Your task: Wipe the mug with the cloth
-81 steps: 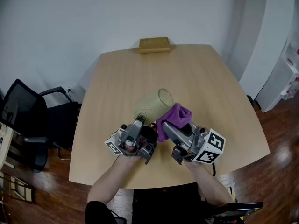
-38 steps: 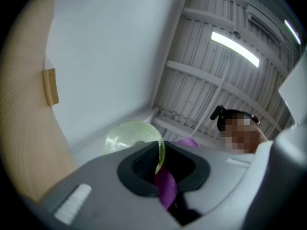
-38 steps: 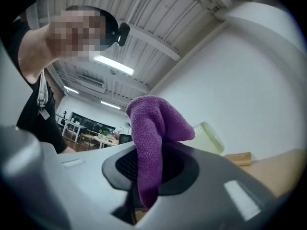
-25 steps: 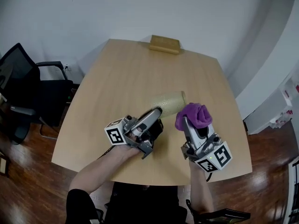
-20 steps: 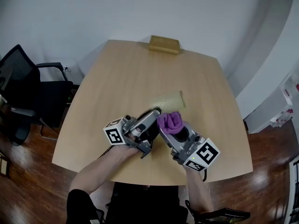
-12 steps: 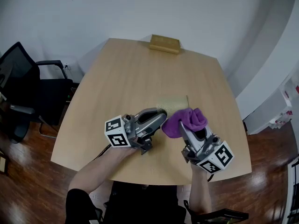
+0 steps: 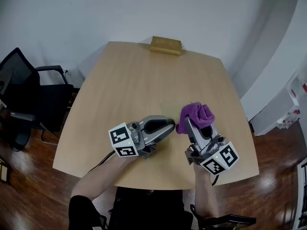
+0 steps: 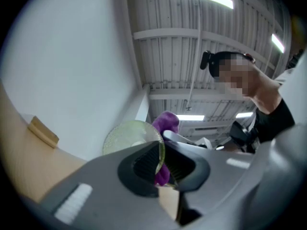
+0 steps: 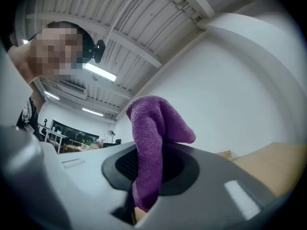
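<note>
The wiping step looks to be in hand, with both things lifted off the table (image 7: 125, 80) and brought together low in the middle of the head view. The left tool (image 7: 164, 125) has the mug (image 8: 125, 137), a pale green see-through one, by its rim: in the left gripper view one jaw sits inside the mouth and the other outside, the pads pressing the thin wall between them. Those jaws have just eased a little wider, but the rim is plainly clamped. The right tool (image 7: 188, 124) is closed on the purple cloth (image 7: 195, 115), which bunches up out of its jaws and flops over the tip. In the head view the mug itself is hard to make out; it lies just ahead of the left tool, with the cloth close on its right. In the left gripper view the cloth shows right behind the mug's rim, though whether it touches the glass cannot be told. The next move probably calls for pressing the bunched cloth against the mug's wall and rubbing along it, while the left tool holds firm, since a rim grip on smooth glass could slip under sideways push.
</note>
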Demonstrator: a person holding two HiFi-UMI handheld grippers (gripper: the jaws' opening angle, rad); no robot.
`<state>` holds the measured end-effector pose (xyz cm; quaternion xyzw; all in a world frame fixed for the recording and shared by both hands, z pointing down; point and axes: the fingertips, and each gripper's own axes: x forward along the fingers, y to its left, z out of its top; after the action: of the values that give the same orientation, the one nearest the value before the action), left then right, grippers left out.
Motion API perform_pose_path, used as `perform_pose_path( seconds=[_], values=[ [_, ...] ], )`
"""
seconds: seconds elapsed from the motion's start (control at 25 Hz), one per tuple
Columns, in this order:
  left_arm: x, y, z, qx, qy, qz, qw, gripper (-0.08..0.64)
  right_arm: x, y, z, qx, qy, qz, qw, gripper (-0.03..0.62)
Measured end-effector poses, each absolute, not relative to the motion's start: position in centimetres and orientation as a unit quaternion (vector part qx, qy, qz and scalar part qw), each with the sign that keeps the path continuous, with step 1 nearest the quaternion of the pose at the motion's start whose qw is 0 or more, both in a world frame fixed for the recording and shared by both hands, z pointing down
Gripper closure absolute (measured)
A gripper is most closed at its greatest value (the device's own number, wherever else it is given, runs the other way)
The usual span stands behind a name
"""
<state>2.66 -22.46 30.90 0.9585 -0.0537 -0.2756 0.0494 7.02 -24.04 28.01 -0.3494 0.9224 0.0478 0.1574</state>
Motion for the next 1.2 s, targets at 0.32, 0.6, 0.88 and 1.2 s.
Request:
perform_pose_path(
  seconds=[0.32,0.6,0.88,1.2],
  values=[
    [2.7,-23.1,31.7,0.967,-0.077,-0.241,0.013,0.517,4.1,-22.3,29.2,-0.279,0.947,0.002,0.161,0.535],
    [2.6,-23.3,31.8,0.968,-0.094,-0.234,-0.002,0.518,13.4,-23.6,24.7,-0.423,0.880,0.067,0.205,0.535],
    [4.4,-21.7,33.0,0.978,-0.093,-0.177,-0.066,0.514,7.9,-24.7,29.4,-0.393,0.911,0.026,0.119,0.535],
    [5.1,-21.7,35.4,0.981,-0.094,-0.112,-0.123,0.513,2.6,-21.8,30.2,-0.340,0.936,0.055,0.073,0.535]
  ],
)
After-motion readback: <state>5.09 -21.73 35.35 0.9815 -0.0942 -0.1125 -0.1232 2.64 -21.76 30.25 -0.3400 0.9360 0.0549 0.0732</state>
